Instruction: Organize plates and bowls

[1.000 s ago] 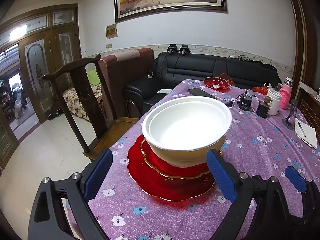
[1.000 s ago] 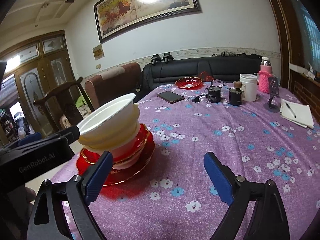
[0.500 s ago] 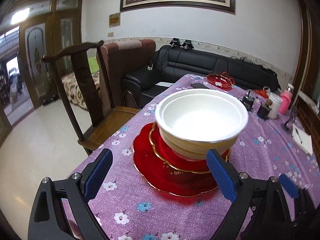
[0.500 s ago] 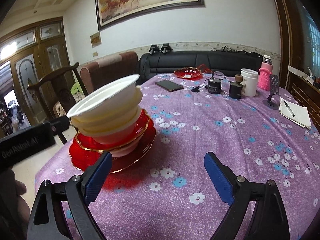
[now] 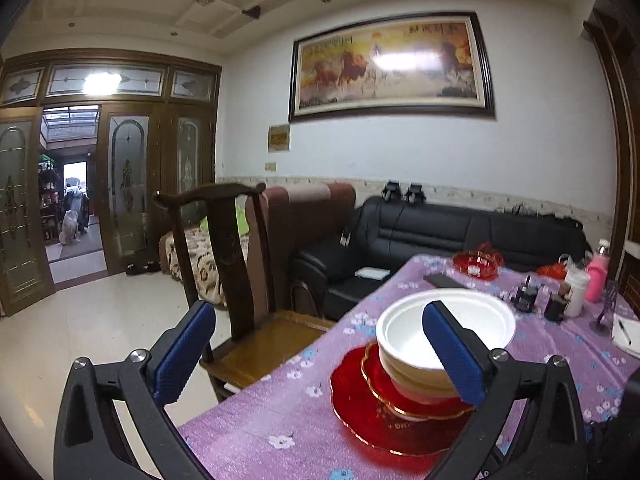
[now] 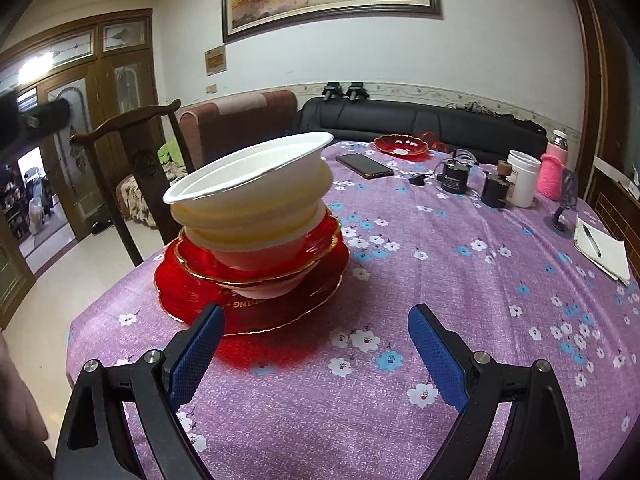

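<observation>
Both claws hang wide open and grip nothing: the right claw (image 6: 312, 354) low over the table (image 6: 460, 280), just short of the stack; the left claw (image 5: 316, 354) raised off the table's corner, its right pad crossing the top bowl (image 5: 446, 330) in that view.

Just beyond the right claw sits the stack. A large red plate (image 6: 248, 304) lies on the purple flowered cloth, a smaller gold-rimmed red plate (image 6: 320, 240) nests on it, and white and cream bowls (image 6: 256, 200) pile on top, the top one tilted. Gold lettering on the large plate's rim is only partly readable, ending in "DING".

Judging from this, stacking is nearly done and both claws stand clear of the pile. Another red dish (image 6: 402, 146) sits at the far end, well apart. If it belongs in the set, the next move calls for a long reach past the phone (image 6: 364, 165), jars (image 6: 494, 188) and white cup (image 6: 523, 178). The tilted bowl may first want levelling.

No other writing is legible.
</observation>
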Motion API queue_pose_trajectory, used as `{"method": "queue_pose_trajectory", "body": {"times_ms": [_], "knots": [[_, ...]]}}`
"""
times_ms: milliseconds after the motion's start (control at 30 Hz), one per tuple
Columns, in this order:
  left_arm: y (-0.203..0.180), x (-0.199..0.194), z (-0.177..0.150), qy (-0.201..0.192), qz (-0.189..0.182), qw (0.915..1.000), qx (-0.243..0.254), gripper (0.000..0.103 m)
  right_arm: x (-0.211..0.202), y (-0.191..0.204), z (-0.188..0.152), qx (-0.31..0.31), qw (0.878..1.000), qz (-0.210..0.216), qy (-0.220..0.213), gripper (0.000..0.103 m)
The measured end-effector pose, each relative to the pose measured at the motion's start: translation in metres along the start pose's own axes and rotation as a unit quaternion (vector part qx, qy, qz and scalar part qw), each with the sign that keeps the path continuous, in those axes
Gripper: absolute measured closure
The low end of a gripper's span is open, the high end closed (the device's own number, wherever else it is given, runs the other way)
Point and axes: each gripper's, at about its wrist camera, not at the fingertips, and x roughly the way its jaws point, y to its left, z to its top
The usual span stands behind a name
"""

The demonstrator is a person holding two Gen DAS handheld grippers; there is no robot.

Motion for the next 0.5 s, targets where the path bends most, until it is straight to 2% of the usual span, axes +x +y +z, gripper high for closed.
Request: {"method": "queue_pose_trajectory", "body": {"times_ms": [267,500], "knots": [[-0.007,0.015,0.000,0.045,0.023,0.9987,0.010,0.000,0.001,-0.005,-0.004,0.001,1.000,0.006,0.005,0.008],[-0.026,0.021,-0.006,0.073,0.013,0.9966,0.037,0.000,0.002,-0.009,-0.007,0.003,1.000,0.013,0.008,0.008]]}}
